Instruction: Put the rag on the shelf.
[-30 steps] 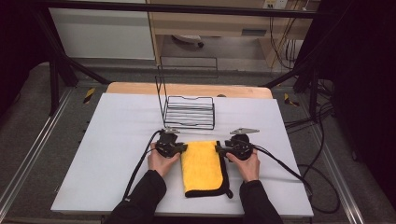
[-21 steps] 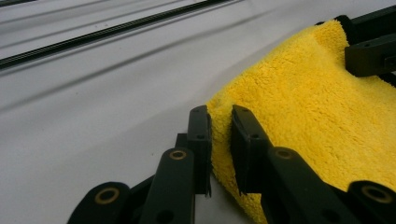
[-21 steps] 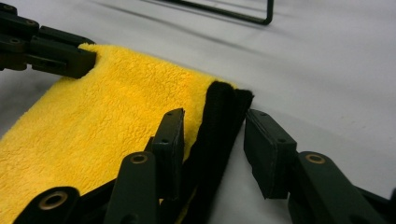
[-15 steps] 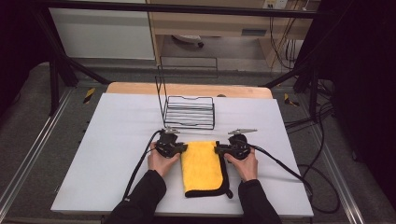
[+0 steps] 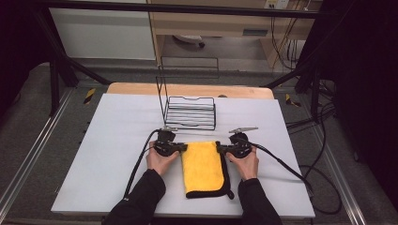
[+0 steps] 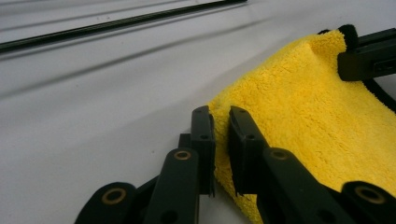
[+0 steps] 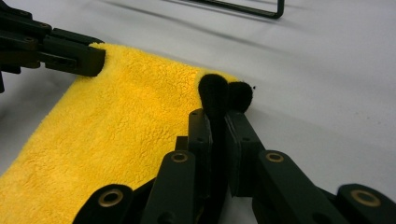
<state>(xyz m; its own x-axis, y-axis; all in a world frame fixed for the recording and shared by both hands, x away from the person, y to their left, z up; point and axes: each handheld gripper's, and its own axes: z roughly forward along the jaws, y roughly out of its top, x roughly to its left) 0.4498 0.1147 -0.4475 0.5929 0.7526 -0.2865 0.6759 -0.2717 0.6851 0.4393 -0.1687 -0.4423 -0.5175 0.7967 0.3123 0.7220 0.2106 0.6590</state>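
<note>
Yellow microfibre cloth (image 5: 203,164) lies folded near the wire rack (image 5: 190,112). We pinch its far corners, left gripper (image 5: 182,147) and right gripper (image 5: 220,149), whose jaws just closed. Lift evenly, keeping both pinches firm.

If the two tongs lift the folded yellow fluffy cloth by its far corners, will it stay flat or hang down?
The folded yellow fluffy cloth with black edging looks soft, already bunching where the left tongs pinch it, so it would probably sag between the corners and hang. It seems light and unlikely to slip: the right tongs, whose jaws have just been closing, clamp the black trim.
</note>
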